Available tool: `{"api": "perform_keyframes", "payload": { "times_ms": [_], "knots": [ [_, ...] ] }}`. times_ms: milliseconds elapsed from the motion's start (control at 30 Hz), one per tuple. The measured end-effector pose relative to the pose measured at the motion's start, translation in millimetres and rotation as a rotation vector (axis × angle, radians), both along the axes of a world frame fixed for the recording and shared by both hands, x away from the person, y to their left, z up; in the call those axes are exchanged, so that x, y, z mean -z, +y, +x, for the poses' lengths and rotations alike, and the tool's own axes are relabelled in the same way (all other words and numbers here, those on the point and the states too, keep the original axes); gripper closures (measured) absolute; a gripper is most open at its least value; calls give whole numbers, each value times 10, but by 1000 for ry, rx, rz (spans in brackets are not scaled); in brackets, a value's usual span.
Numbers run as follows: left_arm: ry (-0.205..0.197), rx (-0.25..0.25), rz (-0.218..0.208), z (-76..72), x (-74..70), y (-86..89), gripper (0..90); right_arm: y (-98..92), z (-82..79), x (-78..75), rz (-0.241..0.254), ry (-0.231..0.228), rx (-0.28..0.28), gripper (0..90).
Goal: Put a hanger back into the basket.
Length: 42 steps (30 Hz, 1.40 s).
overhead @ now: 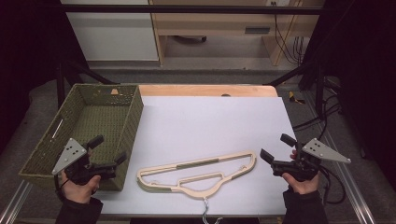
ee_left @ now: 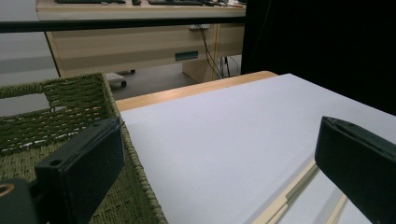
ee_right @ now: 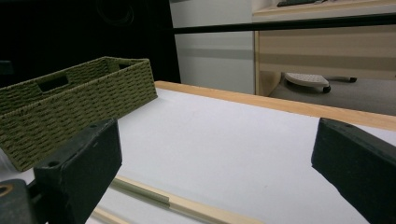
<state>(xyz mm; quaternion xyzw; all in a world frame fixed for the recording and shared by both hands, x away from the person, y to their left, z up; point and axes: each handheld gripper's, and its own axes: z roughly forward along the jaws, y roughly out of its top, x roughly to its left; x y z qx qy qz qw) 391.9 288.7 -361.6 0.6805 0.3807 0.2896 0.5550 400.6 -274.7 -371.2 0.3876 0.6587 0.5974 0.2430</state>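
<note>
A wooden clothes hanger [overhead: 198,173] lay flat on the white table surface [overhead: 210,126] near its front edge, with its metal hook [overhead: 205,210] pointing toward the person. A green woven basket [overhead: 130,121] stood on the left side of the table, just beside the hanger's left end. The left gripper [overhead: 108,151] was held over the basket's near right corner with its jaws apart, and the right gripper [overhead: 276,148] hovered just beyond the hanger's right end, jaws likewise apart and holding nothing.

A white sheet [overhead: 210,121] covers the wooden counter [overhead: 205,90]; beyond it stand a pale wooden desk [overhead: 219,28] and dangling black cables [overhead: 287,44].
</note>
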Motion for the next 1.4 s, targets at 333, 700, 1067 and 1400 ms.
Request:
{"api": "perform_keyframes", "payload": {
  "times_ms": [333, 700, 1067, 1400],
  "knots": [
    [12, 0, 23, 11, 11, -11, 20, 167, -7, -41, -46, -2, -35, 27],
    [33, 16, 40, 22, 16, -56, 26, 517, -11, -31, -98, 25, -113, 44],
    [74, 44, 17, 46, 18, -52, 4, 964, 12, 8, -147, 68, -209, 66],
    [116, 29, 32, 44, 32, -69, 18, 1343, 4, 105, -229, 121, -293, 102]
  ]
}}
